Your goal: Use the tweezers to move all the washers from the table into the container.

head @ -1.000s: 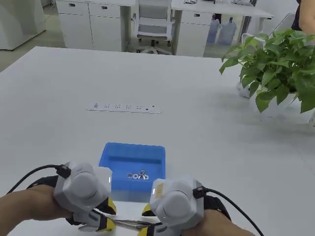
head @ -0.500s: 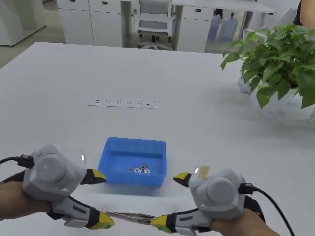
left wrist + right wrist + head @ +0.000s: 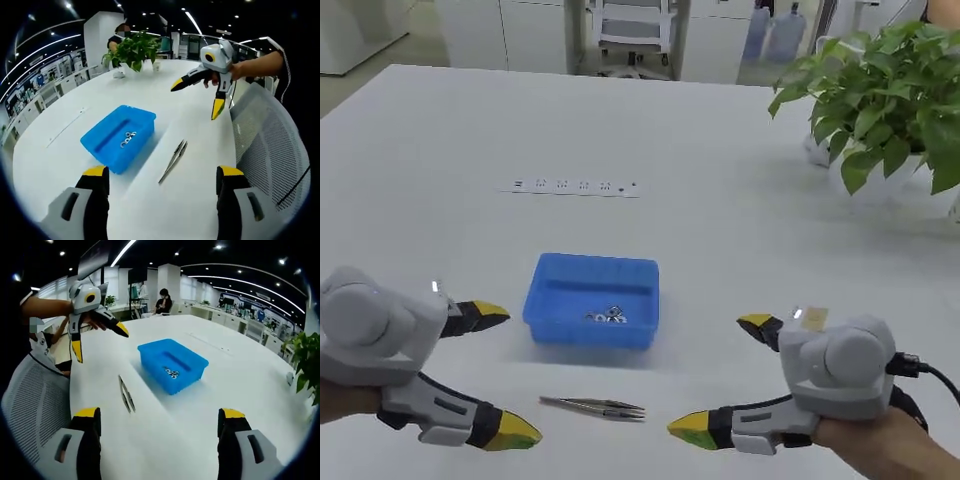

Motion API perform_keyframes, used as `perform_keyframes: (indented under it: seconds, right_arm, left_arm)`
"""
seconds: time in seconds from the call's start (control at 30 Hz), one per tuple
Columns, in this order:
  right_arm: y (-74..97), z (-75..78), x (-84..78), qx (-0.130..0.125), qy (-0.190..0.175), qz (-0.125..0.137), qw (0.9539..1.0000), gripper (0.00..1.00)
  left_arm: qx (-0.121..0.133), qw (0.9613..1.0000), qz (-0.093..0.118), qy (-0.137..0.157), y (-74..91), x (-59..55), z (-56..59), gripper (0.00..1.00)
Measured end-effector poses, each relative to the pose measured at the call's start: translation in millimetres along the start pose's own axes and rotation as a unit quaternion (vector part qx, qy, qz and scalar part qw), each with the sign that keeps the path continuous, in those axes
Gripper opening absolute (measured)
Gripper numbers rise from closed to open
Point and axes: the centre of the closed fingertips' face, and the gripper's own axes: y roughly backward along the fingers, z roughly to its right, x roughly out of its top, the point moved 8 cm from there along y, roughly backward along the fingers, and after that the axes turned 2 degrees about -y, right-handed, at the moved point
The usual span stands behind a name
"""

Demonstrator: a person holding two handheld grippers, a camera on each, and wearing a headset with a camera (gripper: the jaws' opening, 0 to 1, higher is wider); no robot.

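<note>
Tweezers point(image 3: 592, 407) lie near the tabletop's point(image 3: 720, 220) front edge, untouched. Washers point(image 3: 607, 317) sit in the blue container point(image 3: 590, 335). Left gripper point(image 3: 520, 376), right gripper point(image 3: 707, 375): 2 jaws spread apart, empty.

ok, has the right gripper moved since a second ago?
Yes. The right gripper has swung out rightward, away from the near edge of the blue plastic container and the metal tweezers it sat beside earlier.

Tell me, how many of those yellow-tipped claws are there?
2. The left claw is left of the tweezers, the right claw right of them, both open. None seems hidden.
</note>
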Motion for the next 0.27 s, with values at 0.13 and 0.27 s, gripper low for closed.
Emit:
perform_keyframes:
  seconds: [0.13,0.27]
  right_arm:
    - [3.6,-2.4,-2.1,0.004,-0.002,0.003,1.0000,1.00]
    - [2.9,-4.0,-1.7,0.006,0.001,0.001,1.0000,1.00]
  left_arm:
    - [0.007,1.0000,0.003,-0.002,0.2,0.5,-1.4,0.99]
    - [0.007,0.9999,0.005,-0.005,0.2,2.4,-2.1,0.99]
